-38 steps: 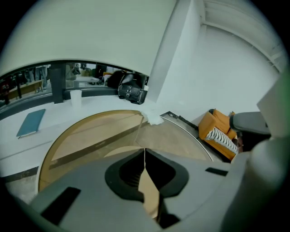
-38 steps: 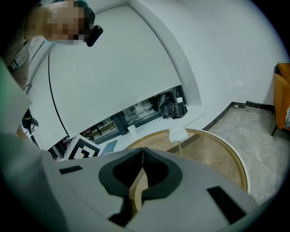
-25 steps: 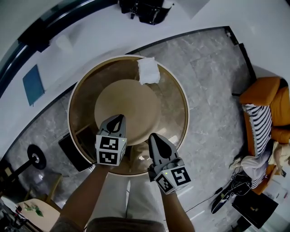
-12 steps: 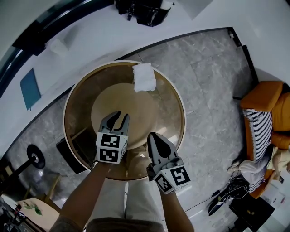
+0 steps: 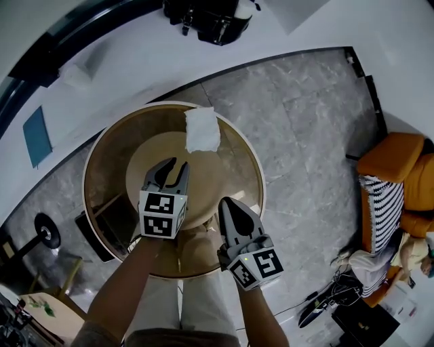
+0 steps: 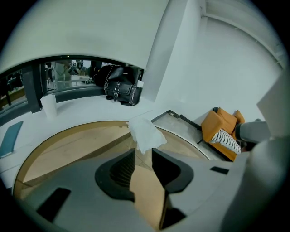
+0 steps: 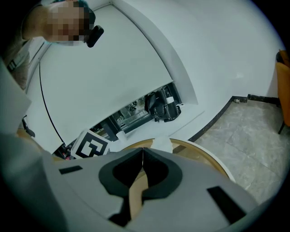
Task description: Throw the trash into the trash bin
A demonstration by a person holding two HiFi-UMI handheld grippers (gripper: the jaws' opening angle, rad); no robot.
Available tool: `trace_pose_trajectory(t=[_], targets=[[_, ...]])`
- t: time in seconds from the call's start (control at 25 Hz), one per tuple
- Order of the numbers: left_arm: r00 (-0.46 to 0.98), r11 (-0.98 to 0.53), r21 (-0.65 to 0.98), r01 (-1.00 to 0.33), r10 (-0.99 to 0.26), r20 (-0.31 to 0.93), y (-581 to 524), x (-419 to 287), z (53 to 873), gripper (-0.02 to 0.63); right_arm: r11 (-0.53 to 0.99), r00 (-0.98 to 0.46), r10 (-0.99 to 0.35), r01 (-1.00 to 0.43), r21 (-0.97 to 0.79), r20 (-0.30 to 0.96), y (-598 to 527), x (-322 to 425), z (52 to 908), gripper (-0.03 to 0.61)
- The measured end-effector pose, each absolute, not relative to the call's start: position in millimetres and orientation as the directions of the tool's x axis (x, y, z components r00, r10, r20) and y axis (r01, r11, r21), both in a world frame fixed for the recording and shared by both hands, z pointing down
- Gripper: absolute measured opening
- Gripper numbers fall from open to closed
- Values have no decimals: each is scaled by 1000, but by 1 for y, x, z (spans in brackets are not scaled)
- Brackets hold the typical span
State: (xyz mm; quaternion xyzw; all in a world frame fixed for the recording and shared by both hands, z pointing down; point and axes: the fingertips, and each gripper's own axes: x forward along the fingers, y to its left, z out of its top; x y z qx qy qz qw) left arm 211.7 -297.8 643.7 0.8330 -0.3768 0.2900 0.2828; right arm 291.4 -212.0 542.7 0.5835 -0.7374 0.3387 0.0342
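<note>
No legible txt/nos; only b/w square markers (image 5: 163,213) on left claw (image 5: 172,165) & right claw (image 5: 227,203) cubes

You have one round table (image 5: 239,169); one white tissue (image 5: 202,129); two grippers, your left gripper (image 5: 174,165) and right gripper (image 5: 227,205); one black bag (image 5: 207,17); one orange armchair (image 5: 393,159); one striped cushion (image 5: 380,210).
</note>
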Motion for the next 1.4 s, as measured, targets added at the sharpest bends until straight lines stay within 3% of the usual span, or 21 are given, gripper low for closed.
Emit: trace_pose_trajectory(t=[0.96, 1.04, 1.4], targets=[[487, -487, 240, -840, -482, 728, -337, 249, 687, 115, 100, -365, -800, -863, -495, 476, -231, 313, 572, 18], [466, -491, 210, -846, -487, 739, -339, 246, 688, 33, 98, -365, -800, -863, -496, 476, -232, 313, 574, 18], [477, -481, 238, -844, -467, 745, -332, 240, 686, 23, 102, -369, -799, -862, -496, 476, -232, 314, 575, 18]])
